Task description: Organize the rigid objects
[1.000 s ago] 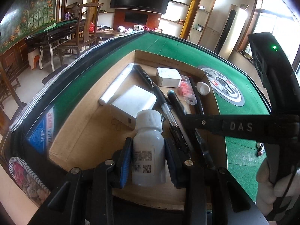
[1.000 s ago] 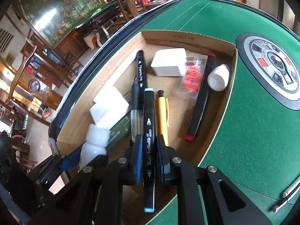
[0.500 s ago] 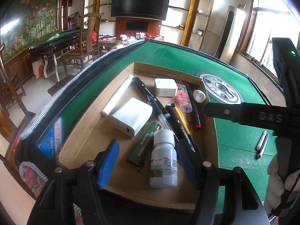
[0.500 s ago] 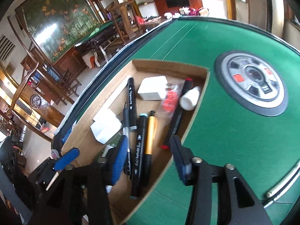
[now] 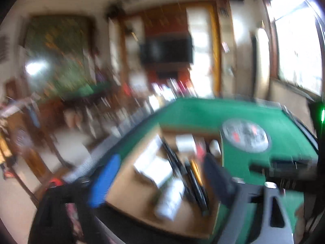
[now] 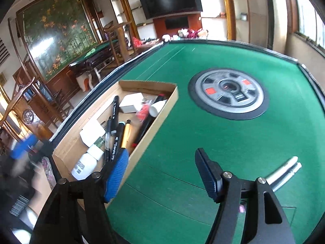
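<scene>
Left wrist view: the picture is heavily blurred. The left gripper (image 5: 160, 181) has its two jaws spread wide apart with nothing between them, a blue pad on one side and a dark pad on the other. Beyond it a shallow cardboard box (image 5: 130, 185) sits on a green felt table (image 5: 213, 109). Inside the box are smeared shapes: a white bottle (image 5: 170, 199) lying near the front, a white block behind it, and several dark pens running lengthwise. Finer detail cannot be made out.

Right wrist view: this picture is sharp. The right gripper (image 6: 162, 174) is wide open and holds nothing; it hangs over the bare felt just beside the box's right wall. The cardboard box (image 6: 158, 126) lies to the left on the green felt table (image 6: 203, 142). In it the white bottle (image 6: 86, 163) lies on its side at the near end. Next to it are black markers (image 6: 113, 109), an orange pen (image 6: 126, 134), a white block and a red-tipped marker. Two silver pens (image 6: 286, 171) lie together on the felt at the right, well apart from the box. A round grey control dial (image 6: 228, 93) sits at the table's centre.
</scene>
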